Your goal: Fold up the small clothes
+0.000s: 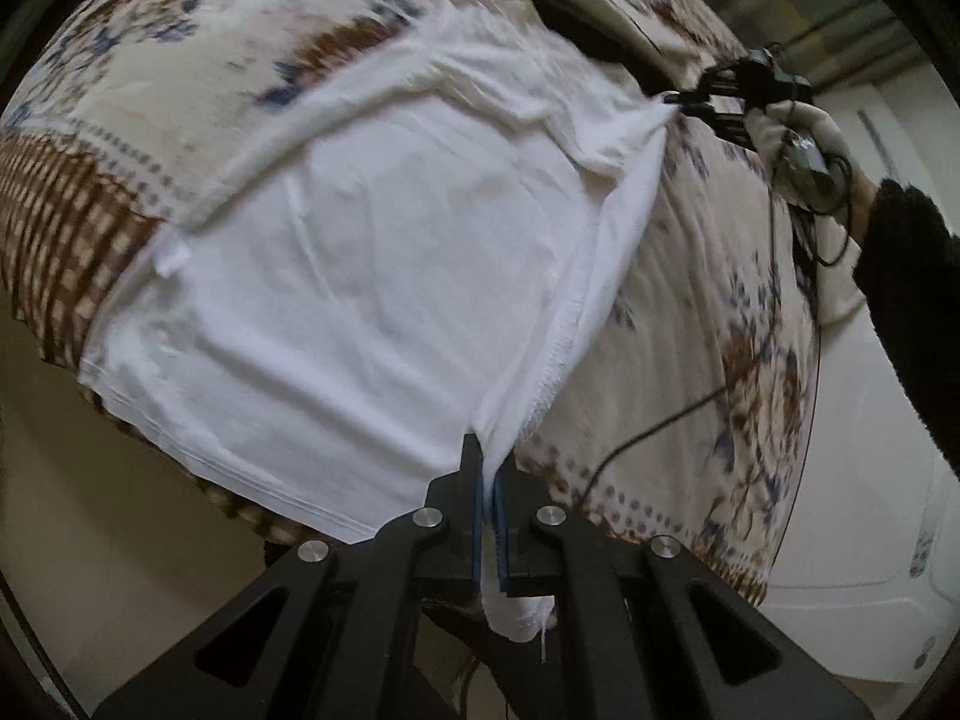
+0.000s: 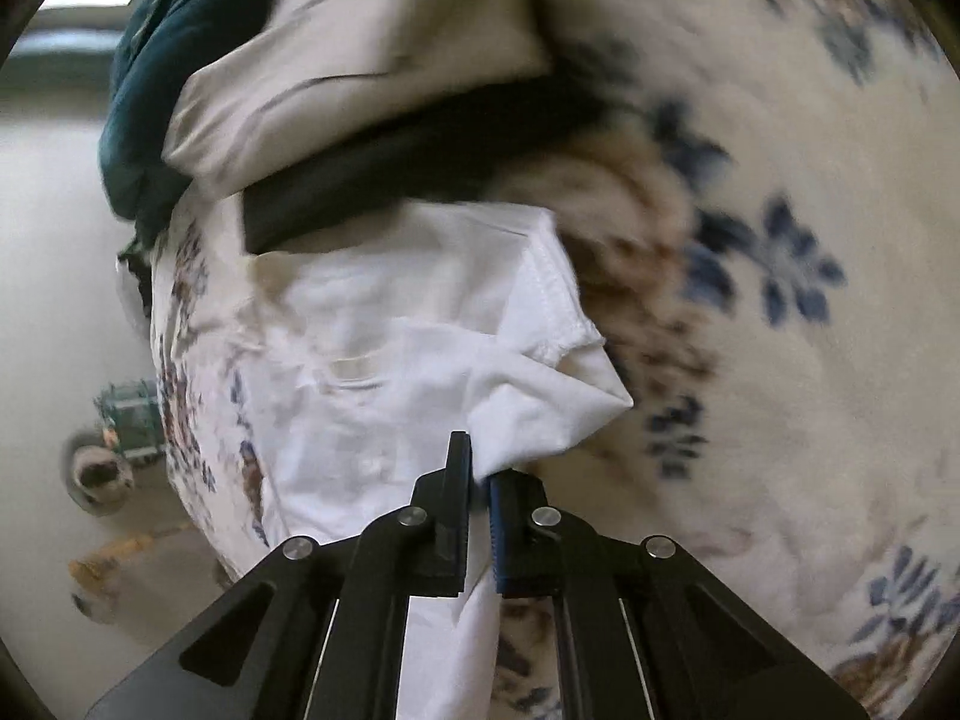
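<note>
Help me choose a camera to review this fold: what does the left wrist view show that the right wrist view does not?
Only the left wrist view shows the right gripper from outside, pinching the far corner of the white garment, plus the gloved right hand and the hem near the table edge. Only the right wrist view shows the dark folded cloth beyond the garment and a teal item further back. Both show the garment on the floral cover, clamped between each camera's own fingers, left gripper included.
</note>
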{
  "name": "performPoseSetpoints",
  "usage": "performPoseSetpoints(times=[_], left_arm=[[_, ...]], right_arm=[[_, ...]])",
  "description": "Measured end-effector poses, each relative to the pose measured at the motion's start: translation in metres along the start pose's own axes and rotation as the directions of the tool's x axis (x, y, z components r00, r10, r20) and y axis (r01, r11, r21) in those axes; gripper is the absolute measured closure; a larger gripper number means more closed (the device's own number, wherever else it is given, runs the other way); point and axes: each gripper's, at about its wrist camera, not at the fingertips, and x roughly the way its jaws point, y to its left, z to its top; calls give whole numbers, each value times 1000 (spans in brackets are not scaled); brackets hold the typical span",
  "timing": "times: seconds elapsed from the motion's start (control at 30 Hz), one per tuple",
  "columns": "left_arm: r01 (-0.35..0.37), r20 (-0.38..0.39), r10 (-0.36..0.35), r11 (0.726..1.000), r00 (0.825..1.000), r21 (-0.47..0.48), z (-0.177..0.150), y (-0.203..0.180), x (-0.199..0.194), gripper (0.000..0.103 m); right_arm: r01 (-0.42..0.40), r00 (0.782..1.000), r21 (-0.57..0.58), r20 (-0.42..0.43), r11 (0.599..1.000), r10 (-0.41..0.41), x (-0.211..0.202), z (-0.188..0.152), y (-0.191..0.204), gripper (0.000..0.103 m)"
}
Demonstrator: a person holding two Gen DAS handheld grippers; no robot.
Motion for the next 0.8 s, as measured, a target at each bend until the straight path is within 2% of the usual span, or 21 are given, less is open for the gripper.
performPoseSetpoints(times=[0.1, 0.2, 0.43, 0.63, 0.7, 0.8], left_arm=[[14, 7, -14, 998, 1000, -53, 14, 38, -7, 102], [25, -4, -25, 995, 1000, -101, 26, 77, -7, 102], [36, -51, -45, 987, 998, -157, 57, 167, 12, 102], [63, -123, -81, 988, 989, -144, 69, 220, 35, 99], [48, -165, -75, 985, 983, -164, 69, 236, 44, 97], [30, -211, -69, 983, 975, -182, 66, 264, 47, 95]], right_arm=[[36, 999, -53, 1, 998, -36, -4, 4, 53, 98], [93, 996, -112, -2, 989, -93, 10, 7, 110, 98], [240, 969, -208, -2, 948, -245, 98, 9, 216, 98], [355, 931, -222, -3, 908, -365, 173, 14, 256, 98], [386, 918, -213, -9, 898, -397, 189, 14, 259, 97], [360, 928, -169, -32, 917, -370, 193, 11, 256, 83]])
